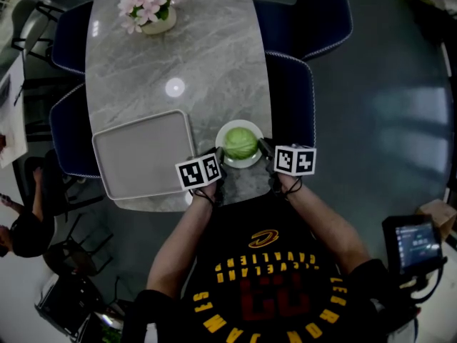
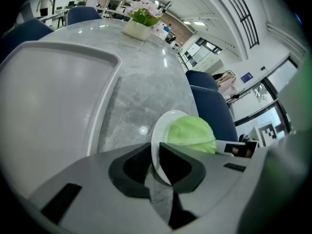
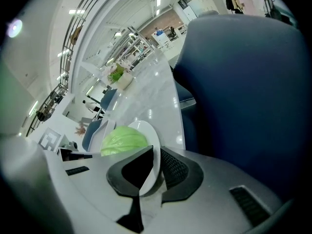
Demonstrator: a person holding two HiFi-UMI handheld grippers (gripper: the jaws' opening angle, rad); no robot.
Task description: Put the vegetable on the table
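A pale green cabbage (image 1: 240,142) lies on a round white plate (image 1: 223,135) near the front edge of the grey marble table (image 1: 207,56). My left gripper (image 1: 216,168) is shut on the plate's left rim (image 2: 157,150), and the cabbage (image 2: 191,132) shows just beyond its jaws. My right gripper (image 1: 269,160) is shut on the plate's right rim (image 3: 155,162), with the cabbage (image 3: 124,140) to the left of its jaws. Both hands hold the grippers close to the person's chest.
A grey tray (image 1: 143,153) lies on the table left of the plate. A pot of pink flowers (image 1: 151,7) stands at the table's far end. Dark blue chairs (image 1: 293,98) line both sides of the table. A small screen device (image 1: 413,245) sits at the lower right.
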